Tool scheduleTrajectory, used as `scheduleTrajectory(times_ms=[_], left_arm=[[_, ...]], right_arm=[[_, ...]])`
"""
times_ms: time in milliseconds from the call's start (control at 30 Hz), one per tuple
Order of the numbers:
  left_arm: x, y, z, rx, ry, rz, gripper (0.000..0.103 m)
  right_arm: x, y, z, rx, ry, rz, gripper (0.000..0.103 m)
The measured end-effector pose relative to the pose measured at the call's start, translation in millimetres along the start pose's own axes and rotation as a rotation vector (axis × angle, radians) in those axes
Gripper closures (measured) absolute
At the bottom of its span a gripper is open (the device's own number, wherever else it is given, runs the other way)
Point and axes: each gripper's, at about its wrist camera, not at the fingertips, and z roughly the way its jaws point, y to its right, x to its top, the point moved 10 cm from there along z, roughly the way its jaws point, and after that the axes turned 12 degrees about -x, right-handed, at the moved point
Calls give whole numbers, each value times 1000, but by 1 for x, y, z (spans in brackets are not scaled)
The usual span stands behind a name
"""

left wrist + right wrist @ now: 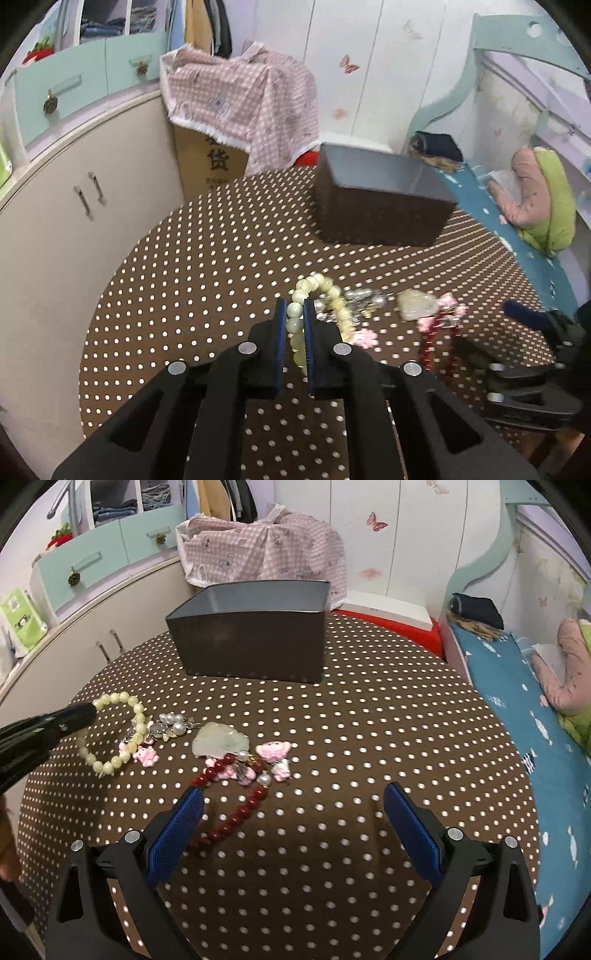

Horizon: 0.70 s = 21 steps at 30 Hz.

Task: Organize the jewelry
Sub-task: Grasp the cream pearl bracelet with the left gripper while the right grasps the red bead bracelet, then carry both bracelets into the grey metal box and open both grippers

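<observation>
My left gripper (295,310) is shut on a pale green bead bracelet (334,295), which also shows in the right wrist view (138,716), gripped at its left side by the left gripper (92,710). On the brown polka-dot table (369,738) lie a pearl and silver cluster (173,727), a pale jade stone (221,744), pink charms (273,751) and a red bead bracelet (236,814). A dark open box (255,631) stands at the back. My right gripper (293,801) is open and empty just in front of the red bracelet.
A pink checked cloth (266,550) covers a cardboard box behind the table. White cabinets (66,221) stand left. A bed with a blue sheet (517,701) runs along the right. A red-and-white object (391,616) sits behind the table.
</observation>
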Motion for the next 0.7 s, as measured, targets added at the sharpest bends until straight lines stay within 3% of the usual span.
scheduleTrajectory(times_ms=[67, 100, 200, 267, 333, 533, 700], left_arm=[[3, 6, -8, -24, 16, 4, 95], [5, 8, -11, -35, 21, 8, 95], [10, 14, -18, -56, 36, 15, 95], [10, 19, -23, -78, 42, 19, 95], [12, 25, -27, -100, 51, 21, 95], [24, 40, -39, -172, 72, 27, 95], [34, 51, -46, -209, 87, 45, 95]], right_arm=[[-5, -6, 5, 1, -19, -14, 25], [-8, -8, 8, 1, -32, -20, 46], [-11, -8, 6, 0, -28, -26, 50], [-12, -11, 4, 25, -28, -36, 64], [-14, -13, 1, 64, -36, -34, 91], [-12, -6, -11, 126, -43, -8, 95], [5, 7, -34, 141, 15, 8, 95]])
